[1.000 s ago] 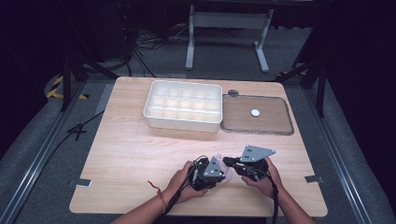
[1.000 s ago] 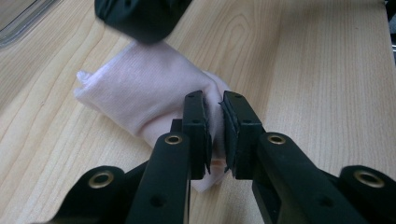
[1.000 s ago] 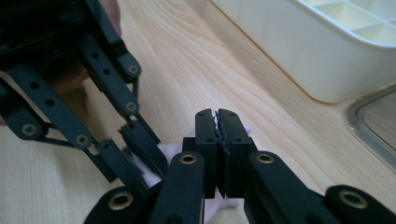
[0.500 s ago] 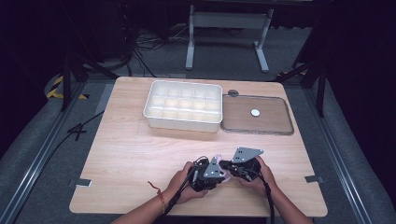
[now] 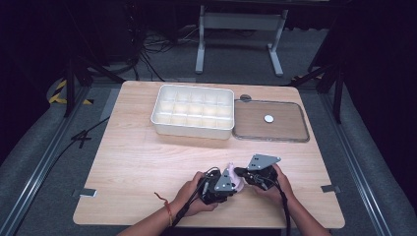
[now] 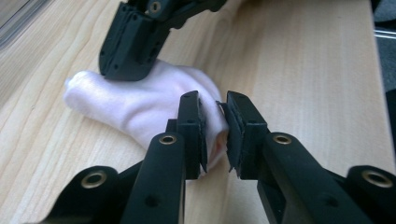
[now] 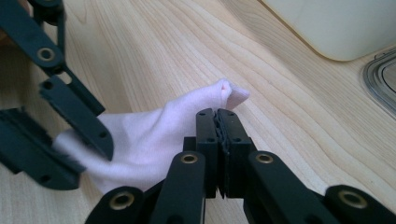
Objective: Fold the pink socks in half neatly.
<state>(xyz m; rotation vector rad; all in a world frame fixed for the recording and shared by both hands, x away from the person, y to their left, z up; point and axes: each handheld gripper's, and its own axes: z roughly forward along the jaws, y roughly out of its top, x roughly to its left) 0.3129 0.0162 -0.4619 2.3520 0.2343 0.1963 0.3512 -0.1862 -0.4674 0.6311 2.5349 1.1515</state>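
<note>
Pale pink sock (image 5: 235, 180) lying on light wood tabletop (image 5: 142, 162), near front edge, between both tools, well apart from tray and lid further back. Left tool (image 6: 215, 135) low over sock's near end: jaws narrow, small gap betw. pads, pink fabric bunched in that gap; can't tell if pads actually press it. Jaws just been easing apart slightly. Right tool (image 7: 217, 122) w/ jaws fully together, pads meeting at sock's far tip; pinched on sock fabric, tip poking up just past the pads. In left tool's view, right tool's black body resting on top of sock's far end. White compartment tray (image 5: 193, 111) at back centre of tabletop, upright, cells looking empty. Clear flat lid (image 5: 270, 121) just beside tray on its right, lying flat, small white disc (image 5: 268, 118) at its middle. Grey three-cornered plates topping both tools in high view.
</note>
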